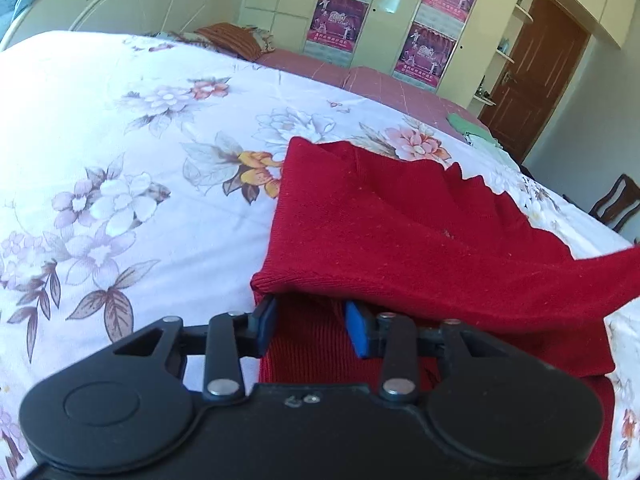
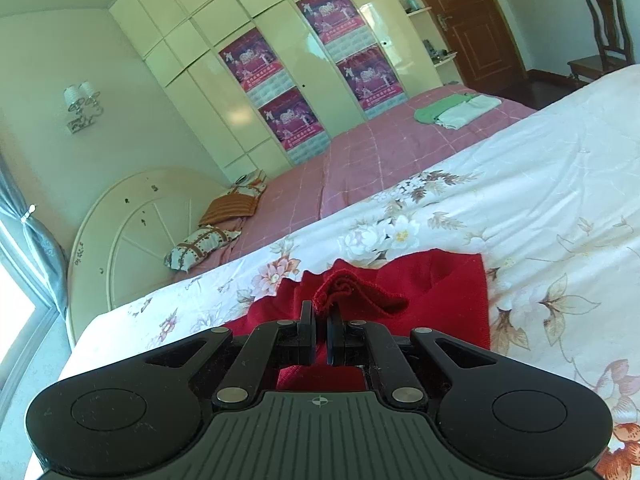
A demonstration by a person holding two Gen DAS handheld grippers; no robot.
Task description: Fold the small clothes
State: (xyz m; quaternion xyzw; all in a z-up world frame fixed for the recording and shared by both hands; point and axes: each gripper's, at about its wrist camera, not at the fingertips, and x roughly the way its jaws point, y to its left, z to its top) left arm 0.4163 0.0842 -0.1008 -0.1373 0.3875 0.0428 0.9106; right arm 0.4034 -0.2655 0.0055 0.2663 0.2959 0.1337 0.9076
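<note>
The left gripper [image 1: 311, 326] has its jaws set wide, tips tucked under a folded edge of the red sweater [image 1: 392, 232], which spreads ahead over the floral quilt [image 1: 120, 140]. The right gripper [image 2: 320, 334] is pinched narrow on a bunched sweater edge just ahead; folded clothes [image 2: 456, 110] lie far beyond.

A red knit garment [image 1: 384, 232] lies partly folded at lower right of the left view, one bunched edge [image 2: 344, 286] lifted.
</note>
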